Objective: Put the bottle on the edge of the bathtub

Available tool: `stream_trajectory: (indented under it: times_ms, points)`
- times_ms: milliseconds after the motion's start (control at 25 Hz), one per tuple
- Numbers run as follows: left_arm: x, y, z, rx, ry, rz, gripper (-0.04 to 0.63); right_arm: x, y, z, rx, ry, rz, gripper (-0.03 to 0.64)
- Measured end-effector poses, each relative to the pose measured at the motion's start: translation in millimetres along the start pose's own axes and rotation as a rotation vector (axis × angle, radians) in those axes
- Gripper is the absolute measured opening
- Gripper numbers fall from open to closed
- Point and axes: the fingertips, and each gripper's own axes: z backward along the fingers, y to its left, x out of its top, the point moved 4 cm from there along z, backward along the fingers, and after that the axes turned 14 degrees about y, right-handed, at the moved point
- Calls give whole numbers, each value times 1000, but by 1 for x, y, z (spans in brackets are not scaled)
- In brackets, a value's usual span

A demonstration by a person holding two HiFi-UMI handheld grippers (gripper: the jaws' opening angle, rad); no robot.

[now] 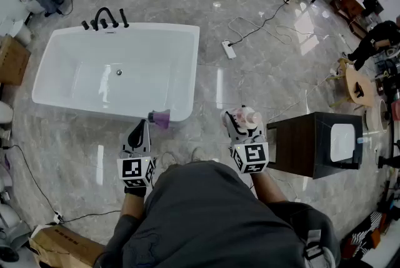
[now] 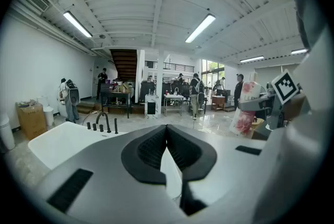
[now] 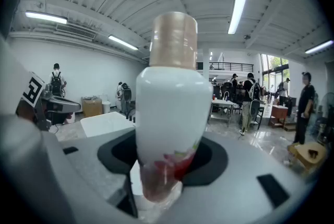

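**Entry: bottle in right tongs, bathtub edge to the left and ahead**

Item 1. Bottle [image 3: 169, 108]: white body, pink floral print low down, beige cap. It was off every surface, carried in the air over the floor. Its long axis stood close to upright with the cap on top, and in the head view I looked almost straight down on the cap.

Item 2. Right tongs [image 3: 167, 165]: clamped on the lower part of the bottle, with the jaws spread wide around its body.

Item 3. Left tongs [image 2: 167, 150]: jaws together, with nothing between them. They hung just beside the near right corner of the bathtub [image 1: 187, 73].

Item 4. Bathtub: white and empty inside, with a black faucet [image 1: 105, 17] at its far left end. A small purple object [image 1: 160, 117] sat at the near right corner, and I could not tell what it was.

Item 5. Dark cabinet [image 1: 306, 145]: just to the right of the right tongs, on the side away from the bathtub.

Relation noted. The rim lay to the left of the bottle and a little forward. The left tongs were nearer the bathtub, but the right ones held the load. I judged that the next move called for a leftward carry to a bare stretch of rim, clear of the purple object, with the bottle kept upright for setting down.
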Motion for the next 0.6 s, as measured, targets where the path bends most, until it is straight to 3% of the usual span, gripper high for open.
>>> stream_trajectory:
  times_ms: [600]
  points:
    - [-2,-19,-8,42,3,16,3,-6,-23,-9,37,-10,1,230]
